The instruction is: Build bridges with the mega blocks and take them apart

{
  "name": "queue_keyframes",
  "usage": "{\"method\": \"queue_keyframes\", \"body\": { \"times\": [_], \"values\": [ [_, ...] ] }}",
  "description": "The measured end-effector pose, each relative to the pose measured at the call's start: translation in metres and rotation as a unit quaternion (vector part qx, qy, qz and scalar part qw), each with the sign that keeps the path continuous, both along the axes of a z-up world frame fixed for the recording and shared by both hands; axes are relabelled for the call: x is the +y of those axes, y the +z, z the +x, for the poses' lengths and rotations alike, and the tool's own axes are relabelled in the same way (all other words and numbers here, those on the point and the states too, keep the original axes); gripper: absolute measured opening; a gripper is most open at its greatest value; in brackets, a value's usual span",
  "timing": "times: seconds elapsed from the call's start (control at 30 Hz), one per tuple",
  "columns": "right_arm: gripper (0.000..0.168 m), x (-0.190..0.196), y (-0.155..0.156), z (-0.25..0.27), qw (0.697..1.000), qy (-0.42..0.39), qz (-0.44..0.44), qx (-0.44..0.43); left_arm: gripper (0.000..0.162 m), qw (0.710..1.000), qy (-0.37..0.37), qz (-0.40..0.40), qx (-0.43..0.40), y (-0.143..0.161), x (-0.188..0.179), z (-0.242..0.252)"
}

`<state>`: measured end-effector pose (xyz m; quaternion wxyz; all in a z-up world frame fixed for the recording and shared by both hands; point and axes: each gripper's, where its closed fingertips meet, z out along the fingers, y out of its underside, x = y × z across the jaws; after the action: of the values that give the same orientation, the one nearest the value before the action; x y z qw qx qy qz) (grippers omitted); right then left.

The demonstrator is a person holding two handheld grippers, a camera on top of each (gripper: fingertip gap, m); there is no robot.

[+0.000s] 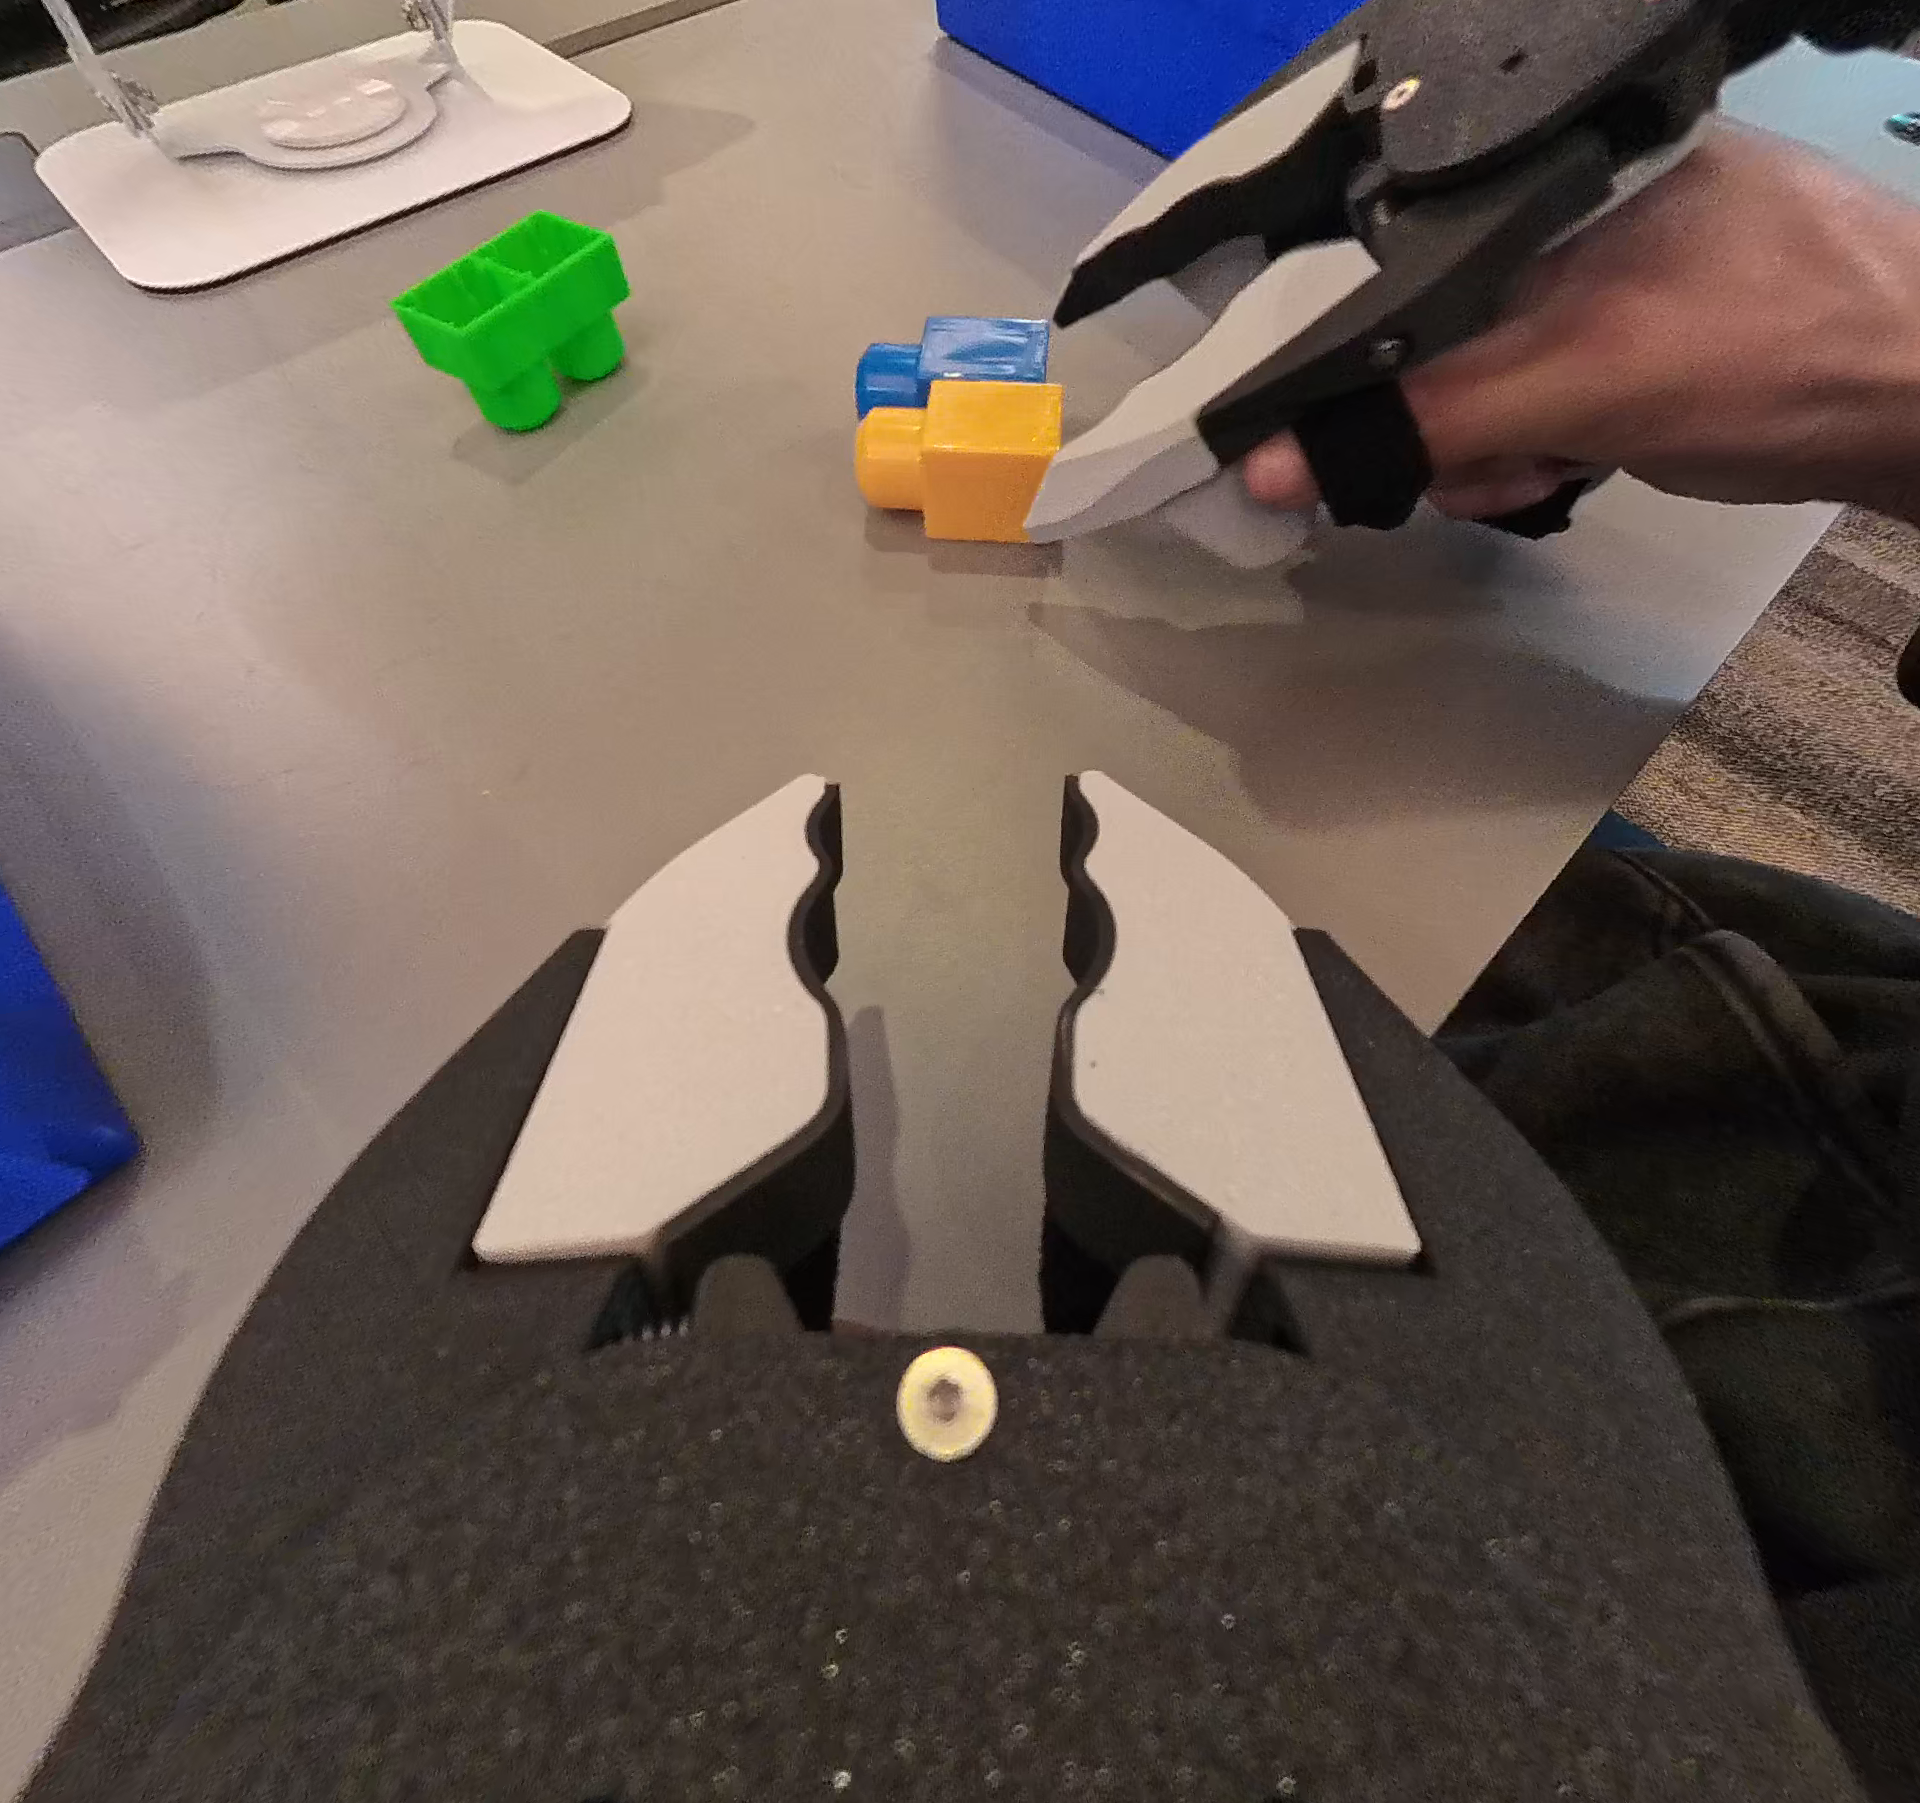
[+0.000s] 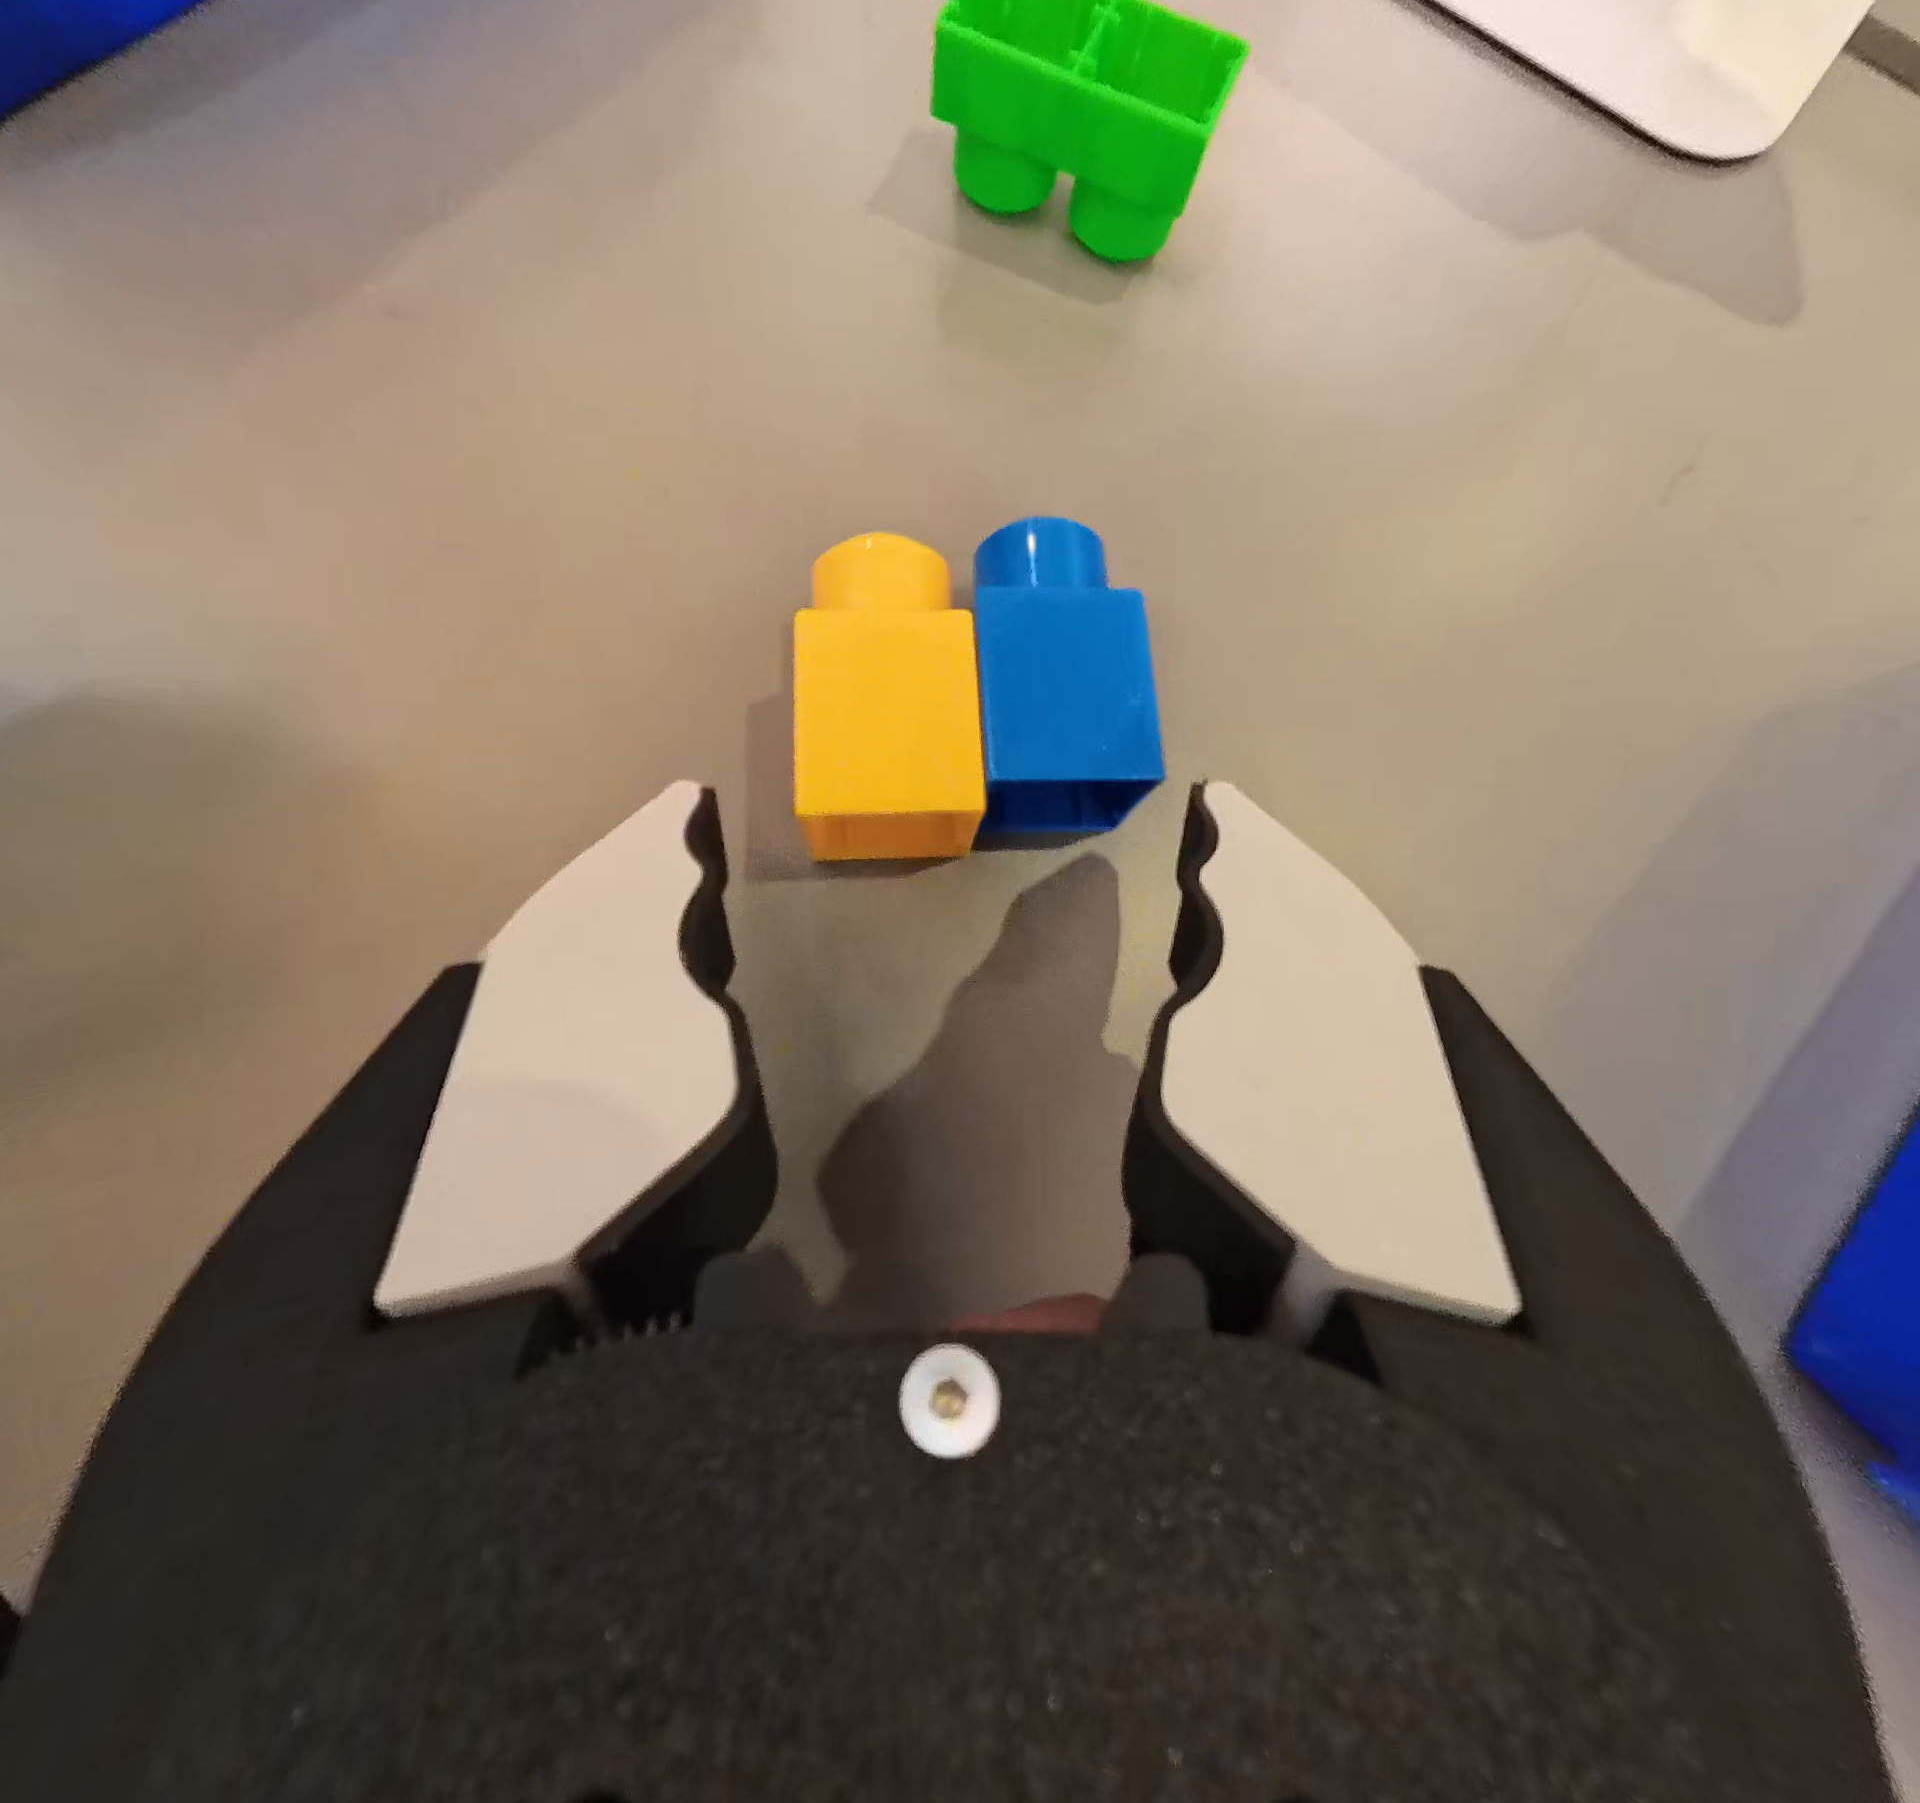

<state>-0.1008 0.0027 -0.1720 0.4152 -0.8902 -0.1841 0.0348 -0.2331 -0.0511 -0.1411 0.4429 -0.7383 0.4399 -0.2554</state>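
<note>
Spreading wide, the right gripper (image 2: 951, 797) sits empty just short of the yellow block (image 2: 883, 714) and blue block (image 2: 1065, 688), lying side by side, touching; left gripper (image 1: 951, 797) parted, empty, well back; green block (image 2: 1081, 96) stands inverted farther along the table (image 2: 416, 506).

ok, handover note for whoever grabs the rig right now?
Left gripper: open, empty, hanging over bare table, short of the blocks.
Right gripper: open, empty, tips just short of the yellow block and blue block.
Yellow and blue: lying on their sides, side by side, studs pointing away from the right gripper.
Green block: two studs, upside down on its studs, apart from the pair.
Done: nothing is stacked; no bridge stands.
Left: stand yellow and blue upright as pillars, flip green, span it across them, then take it apart.
</note>
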Motion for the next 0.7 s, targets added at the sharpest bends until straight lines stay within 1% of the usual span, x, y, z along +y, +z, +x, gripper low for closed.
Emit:
{"method": "queue_keyframes", "body": {
  "times": [0.17, 0.33, 0.43, 0.7],
  "values": [
    [0.081, 0.000, -0.010, 0.006, 1.000, 0.017, -0.025, 0.011, 0.040, 1.000, -0.002, -0.006, -0.002, -0.001, 0.000, 0.000],
    [0.078, 0.006, -0.020, 0.006, 0.998, 0.022, -0.057, 0.000, 0.040, 1.000, -0.002, 0.004, 0.001, 0.001, 0.000, 0.000],
    [0.076, 0.010, -0.016, 0.004, 0.998, 0.024, -0.049, 0.007, 0.040, 1.000, 0.000, 0.004, 0.002, 0.001, 0.000, -0.001],
    [0.076, 0.016, -0.019, 0.001, 0.998, 0.026, -0.058, 0.003, 0.040, 1.000, -0.003, 0.002, 0.002, 0.000, 0.000, -0.001]
  ]
}}
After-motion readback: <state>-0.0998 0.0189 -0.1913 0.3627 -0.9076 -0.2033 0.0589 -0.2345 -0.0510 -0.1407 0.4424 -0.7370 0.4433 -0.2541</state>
